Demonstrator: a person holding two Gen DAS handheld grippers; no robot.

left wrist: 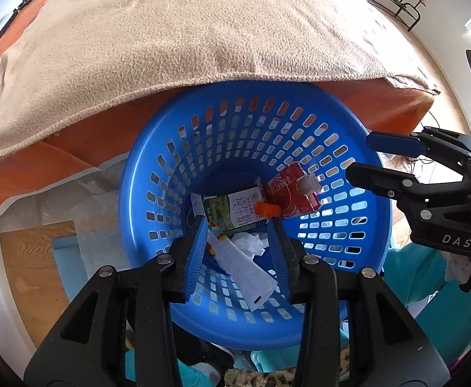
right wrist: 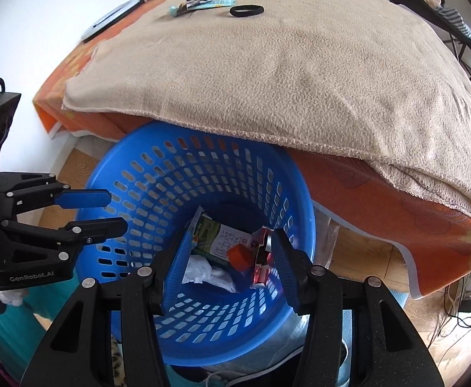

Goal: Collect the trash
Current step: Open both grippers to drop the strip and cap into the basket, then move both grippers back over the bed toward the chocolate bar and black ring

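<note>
The basket stands on the floor against the front edge of the bench, under the overhanging blanket. In it lie a milk carton, a red carton to its right, a crumpled tissue and what may be a wrapper. Far back on the blanket lie a hair band and a tube.

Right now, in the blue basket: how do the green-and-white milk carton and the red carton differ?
Colour: the green-and-white milk carton has black characters on a white panel; the red carton is red with white markings.
Position: the milk carton lies near the middle of the blue perforated plastic basket floor; the red carton leans against the wall on the right gripper's side.
Shared: both are crumpled drink cartons, already inside, held by neither gripper.
</note>
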